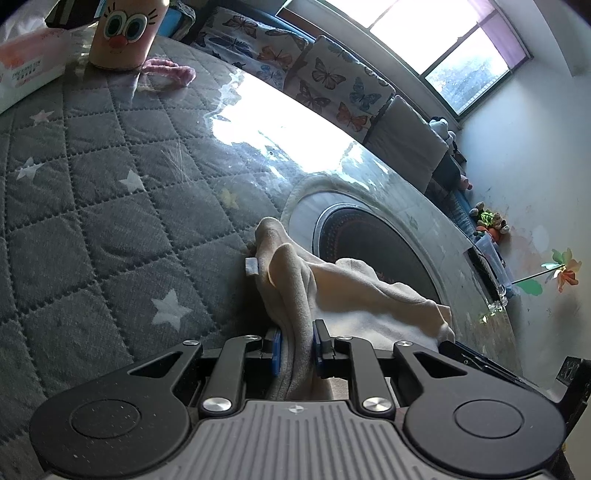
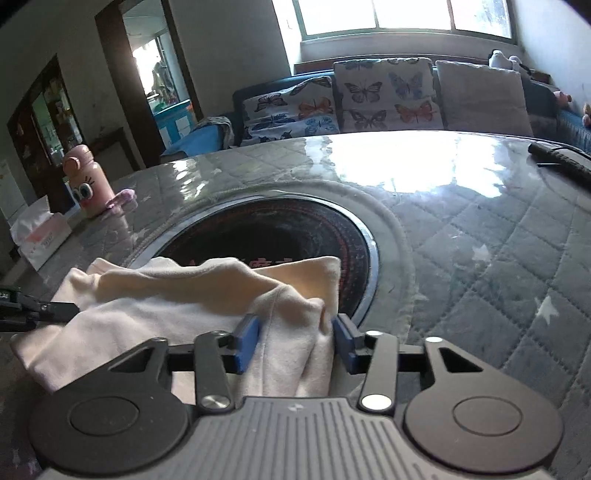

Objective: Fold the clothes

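Both grippers' fingers [image 1: 277, 349] [image 2: 248, 341] pinch the cream garment [image 2: 177, 295].

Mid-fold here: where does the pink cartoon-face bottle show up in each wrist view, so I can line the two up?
Left wrist: pink bottle at top left, cut by the frame edge.
Right wrist: pink bottle at mid left, on the table's far side.
Shared landmark: tissue box beside it.

Home living room: sofa [image 2: 369, 107] with butterfly-print cushions [image 2: 384, 96] under a window [image 2: 406, 14]; quilted star-pattern table cover [image 1: 110, 206]; cartoon-face bottle [image 2: 86, 181], tissue box [image 2: 40, 232], plush toys [image 1: 489, 221] along the wall
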### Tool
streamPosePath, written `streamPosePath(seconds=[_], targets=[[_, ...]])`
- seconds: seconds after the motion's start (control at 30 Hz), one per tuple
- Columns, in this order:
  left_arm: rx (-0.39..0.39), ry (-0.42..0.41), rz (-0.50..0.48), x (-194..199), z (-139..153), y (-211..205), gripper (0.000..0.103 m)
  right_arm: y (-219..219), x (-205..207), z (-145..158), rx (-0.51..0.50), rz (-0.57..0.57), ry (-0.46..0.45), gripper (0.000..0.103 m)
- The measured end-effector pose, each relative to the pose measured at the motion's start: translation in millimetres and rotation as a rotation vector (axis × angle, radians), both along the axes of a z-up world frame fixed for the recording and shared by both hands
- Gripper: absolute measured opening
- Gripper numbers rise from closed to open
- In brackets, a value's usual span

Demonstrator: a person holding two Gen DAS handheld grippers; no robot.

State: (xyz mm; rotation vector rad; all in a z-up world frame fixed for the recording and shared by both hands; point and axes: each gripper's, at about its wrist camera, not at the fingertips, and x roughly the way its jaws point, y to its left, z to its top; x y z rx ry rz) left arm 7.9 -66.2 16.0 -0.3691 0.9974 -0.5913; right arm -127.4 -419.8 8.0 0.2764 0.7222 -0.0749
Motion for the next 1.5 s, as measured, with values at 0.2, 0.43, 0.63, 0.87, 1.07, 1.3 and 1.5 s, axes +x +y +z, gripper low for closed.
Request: streamPosePath(seconds=[0.2, 0.43, 0.63, 0.87, 1.07, 1.3, 1.5], targets=[[0.032, -0.042, 0.001, -5.9, 5.2, -2.4, 0.015, 9.4, 2.1, 6.1, 0.02, 0.01, 0.006, 0.014], [0.024, -0.14, 0.013, -15.7, 29.5, 11.7, 0.014, 34.0, 11.8, 42.2, -0.016, 0.087, -0.046, 0.011], [0.033, -0.187, 0.094, -14.5, 43.9, 45.2, 0.013, 73.0, 39.8, 65.7, -0.06, 0.204, -0.081, 0.011], [0.063, -0.227, 0.212, -8.8, 57.2, 96.3, 0.013, 111.2, 83.0, 73.9, -0.057, 0.312, -0.129, 0.01], [0.055, -0.206, 0.287, 0.4, 58.9, 125.4, 0.014, 132.4, 116.1, 69.0, -0.033, 0.361, -0.132, 0.01], [0.253, -0.172, 0.294, 9.1, 36.1, 119.5, 0.02, 140.3, 141.3, 40.3, -0.088, 0.346, -0.029, 0.013], [0.361, -0.287, 0.277, 8.3, 50.5, 105.2, 0.044, 145.1, 130.5, 48.5, -0.135, 0.369, -0.061, 0.02]])
